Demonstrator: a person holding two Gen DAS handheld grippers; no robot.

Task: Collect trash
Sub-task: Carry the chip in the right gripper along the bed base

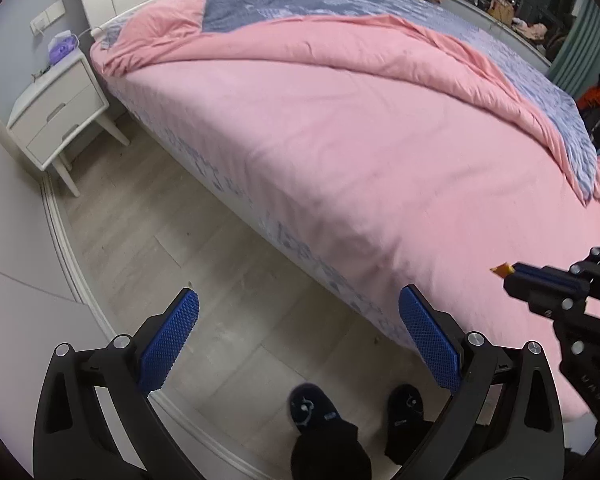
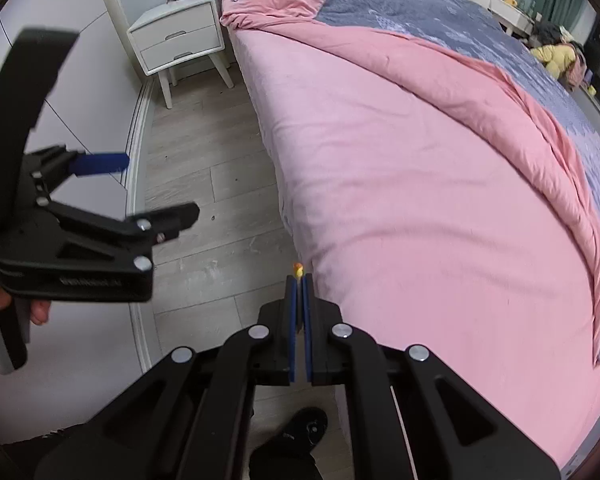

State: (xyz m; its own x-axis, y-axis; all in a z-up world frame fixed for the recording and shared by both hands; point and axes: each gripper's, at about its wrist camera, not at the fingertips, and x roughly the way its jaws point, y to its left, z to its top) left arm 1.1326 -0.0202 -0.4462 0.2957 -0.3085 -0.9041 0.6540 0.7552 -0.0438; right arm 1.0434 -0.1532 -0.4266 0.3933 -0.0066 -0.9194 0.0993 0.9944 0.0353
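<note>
My right gripper (image 2: 299,280) is shut on a small orange-yellow scrap of trash (image 2: 298,269) that pokes out past its blue pads, above the floor beside the bed's edge. In the left wrist view the same right gripper (image 1: 514,269) comes in from the right over the pink sheet, with the scrap of trash (image 1: 501,269) at its tip. My left gripper (image 1: 296,312) stands open over the wooden floor with nothing between its blue pads (image 1: 172,340). In the right wrist view the left gripper (image 2: 156,188) is at the left, held by a hand (image 2: 40,312).
A bed with a pink sheet (image 1: 360,152) and a pink-and-grey duvet (image 1: 300,12) fills the right. A white nightstand (image 1: 56,116) with a purple tissue pack (image 1: 62,49) stands by the wall. A strip of wooden floor (image 1: 140,248) runs between bed and wall. The person's dark slippers (image 1: 312,404) are below.
</note>
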